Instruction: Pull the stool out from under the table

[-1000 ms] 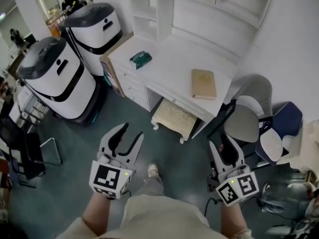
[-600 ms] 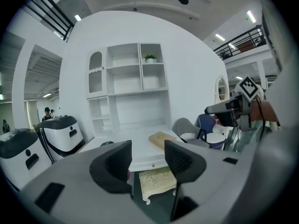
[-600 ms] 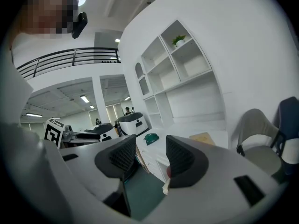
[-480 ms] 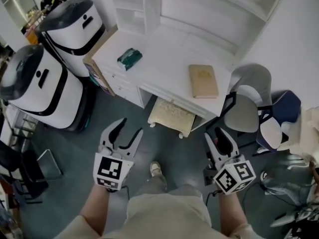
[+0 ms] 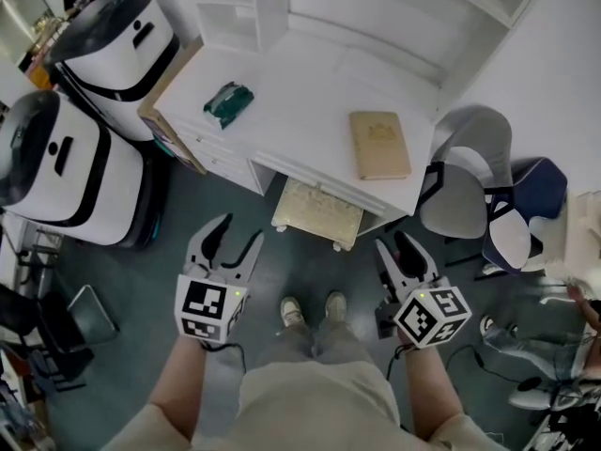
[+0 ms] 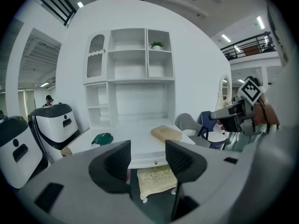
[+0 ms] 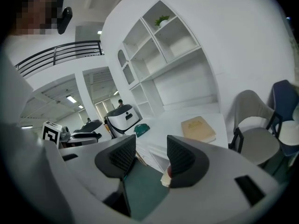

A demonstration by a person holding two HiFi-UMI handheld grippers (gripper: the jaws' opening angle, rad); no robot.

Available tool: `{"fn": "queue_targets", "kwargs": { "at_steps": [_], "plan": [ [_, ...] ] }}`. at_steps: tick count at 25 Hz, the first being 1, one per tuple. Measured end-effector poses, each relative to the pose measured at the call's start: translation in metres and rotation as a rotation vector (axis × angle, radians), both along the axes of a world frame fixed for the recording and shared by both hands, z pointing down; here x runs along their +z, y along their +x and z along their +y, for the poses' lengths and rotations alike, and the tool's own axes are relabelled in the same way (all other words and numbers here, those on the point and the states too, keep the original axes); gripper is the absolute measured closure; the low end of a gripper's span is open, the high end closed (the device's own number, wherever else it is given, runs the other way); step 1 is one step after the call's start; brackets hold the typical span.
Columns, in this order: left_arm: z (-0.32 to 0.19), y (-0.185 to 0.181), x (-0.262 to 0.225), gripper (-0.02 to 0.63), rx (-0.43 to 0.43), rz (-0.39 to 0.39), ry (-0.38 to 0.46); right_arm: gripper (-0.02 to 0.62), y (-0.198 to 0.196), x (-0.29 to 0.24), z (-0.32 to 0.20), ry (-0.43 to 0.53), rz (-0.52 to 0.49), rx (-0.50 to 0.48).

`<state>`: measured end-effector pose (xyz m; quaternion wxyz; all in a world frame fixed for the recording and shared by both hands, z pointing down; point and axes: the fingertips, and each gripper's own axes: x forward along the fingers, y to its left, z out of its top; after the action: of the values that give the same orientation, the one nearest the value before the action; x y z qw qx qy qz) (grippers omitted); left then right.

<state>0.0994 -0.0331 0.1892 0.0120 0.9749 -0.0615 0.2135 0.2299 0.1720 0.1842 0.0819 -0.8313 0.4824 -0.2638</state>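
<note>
A small stool (image 5: 317, 212) with a cream patterned cushion and white legs stands partly under the white desk (image 5: 300, 125); it also shows low in the left gripper view, the stool (image 6: 156, 181) between the jaws' line of sight. My left gripper (image 5: 235, 240) hangs open in front of the stool's left corner, apart from it; its jaws have just been opening, with nothing between them. My right gripper (image 5: 396, 247) is open too, off the stool's right corner, holding nothing. In the right gripper view only a corner of the stool (image 7: 166, 178) peeks past the pads.
A tan book (image 5: 379, 145) and a green packet (image 5: 227, 102) lie on the desk. Two white-and-black machines (image 5: 70, 167) stand at the left. A grey chair (image 5: 460, 195) and a blue chair (image 5: 526, 219) stand at the right. The person's feet (image 5: 315, 313) are on the dark floor.
Both grippers have moved forward toward the desk and stool. The stool has not moved. The person has stepped closer, both feet now in view.
</note>
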Motion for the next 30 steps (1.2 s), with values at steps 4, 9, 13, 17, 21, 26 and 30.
{"fn": "queue_targets", "kwargs": {
  "at_steps": [4,9,13,17,21,26,30],
  "plan": [
    [-0.006,0.020,0.021,0.382,-0.021,-0.021,-0.024,0.376,0.017,0.036,-0.003,-0.044,-0.050,-0.014],
    [-0.007,0.047,0.052,0.379,-0.016,-0.077,-0.050,0.374,0.039,0.078,-0.003,-0.081,-0.116,-0.009],
    [-0.008,0.066,0.086,0.362,-0.007,-0.112,-0.104,0.373,0.062,0.110,-0.003,-0.096,-0.128,-0.013],
    [-0.012,0.084,0.121,0.353,-0.014,-0.125,-0.137,0.373,0.077,0.150,-0.001,-0.130,-0.174,-0.011],
    [-0.022,0.108,0.157,0.353,-0.021,-0.119,-0.179,0.371,0.093,0.187,-0.011,-0.133,-0.248,0.037],
    [-0.040,0.128,0.205,0.351,-0.028,-0.133,-0.223,0.362,0.103,0.234,-0.032,-0.148,-0.285,0.044],
    [-0.053,0.139,0.252,0.344,-0.038,-0.146,-0.258,0.356,0.109,0.275,-0.042,-0.174,-0.315,0.015]
  ]
}}
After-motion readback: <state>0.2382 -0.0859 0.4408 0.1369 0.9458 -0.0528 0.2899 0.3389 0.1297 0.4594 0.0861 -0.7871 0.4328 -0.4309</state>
